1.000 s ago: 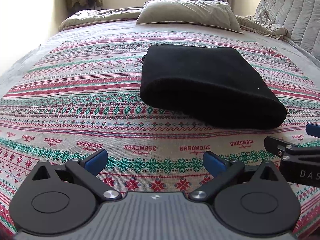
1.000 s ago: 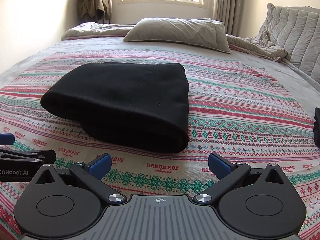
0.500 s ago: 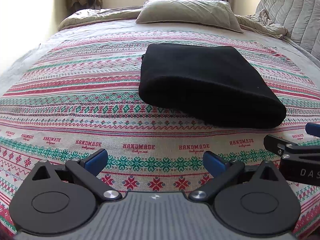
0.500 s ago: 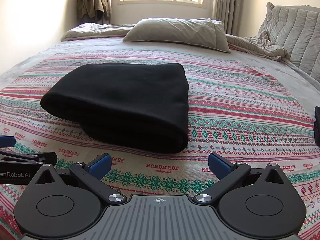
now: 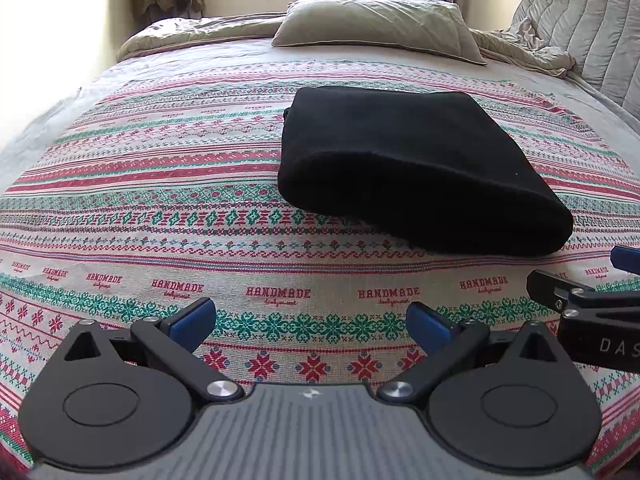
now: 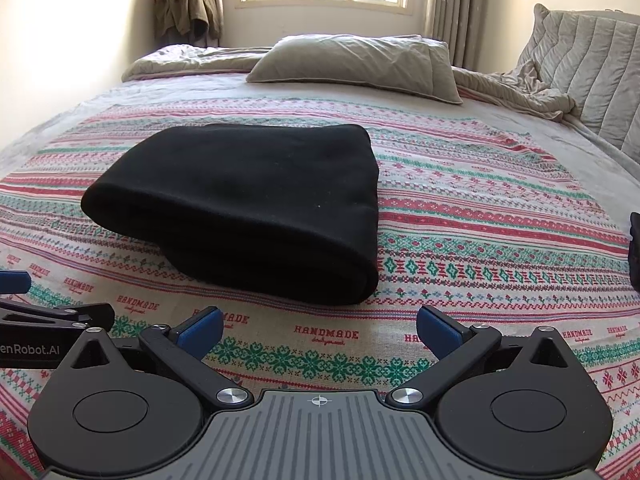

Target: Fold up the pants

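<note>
The black pants (image 5: 408, 164) lie folded into a thick rectangular bundle on the patterned bedspread (image 5: 160, 184); they also show in the right wrist view (image 6: 256, 204). My left gripper (image 5: 310, 322) is open and empty, hovering over the bedspread in front and to the left of the pants. My right gripper (image 6: 318, 330) is open and empty, just in front of the bundle's near right corner. Each gripper shows at the edge of the other's view: the right one (image 5: 592, 300), the left one (image 6: 44, 316).
A grey pillow (image 6: 356, 64) and a rumpled grey duvet (image 6: 516, 88) lie at the head of the bed. A quilted cushion (image 6: 592, 64) stands at the right. A jacket (image 6: 188, 0) hangs on the far wall beside the window. A dark object (image 6: 634, 248) sits at the right edge.
Both grippers have drawn back slightly and tilted up, so the pants sit a little farther off. The pants have not moved.
</note>
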Motion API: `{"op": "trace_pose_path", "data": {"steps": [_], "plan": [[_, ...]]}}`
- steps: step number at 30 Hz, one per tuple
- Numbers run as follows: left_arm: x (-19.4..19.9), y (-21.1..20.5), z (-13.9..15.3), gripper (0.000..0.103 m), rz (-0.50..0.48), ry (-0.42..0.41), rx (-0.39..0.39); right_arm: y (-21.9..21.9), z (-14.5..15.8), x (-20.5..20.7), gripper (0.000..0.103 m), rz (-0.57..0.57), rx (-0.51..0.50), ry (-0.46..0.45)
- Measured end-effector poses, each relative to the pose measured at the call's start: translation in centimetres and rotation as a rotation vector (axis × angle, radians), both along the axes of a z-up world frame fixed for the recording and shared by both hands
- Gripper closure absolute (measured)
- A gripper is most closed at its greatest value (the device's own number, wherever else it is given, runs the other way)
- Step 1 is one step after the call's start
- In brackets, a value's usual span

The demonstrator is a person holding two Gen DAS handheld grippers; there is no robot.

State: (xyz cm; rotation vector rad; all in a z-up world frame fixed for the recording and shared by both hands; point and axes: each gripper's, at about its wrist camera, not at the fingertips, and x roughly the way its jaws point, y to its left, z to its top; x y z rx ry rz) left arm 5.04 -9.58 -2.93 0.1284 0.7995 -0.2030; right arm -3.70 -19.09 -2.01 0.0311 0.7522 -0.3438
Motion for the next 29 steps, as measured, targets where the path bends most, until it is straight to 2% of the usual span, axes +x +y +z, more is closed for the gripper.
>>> {"op": "trace_pose_path", "data": {"steps": [29], "plan": [[0.02, 0.21, -0.42, 0.0, -0.009, 0.011, 0.018, -0.3, -0.37, 0.29, 0.0, -0.012, 0.012, 0.009]]}}
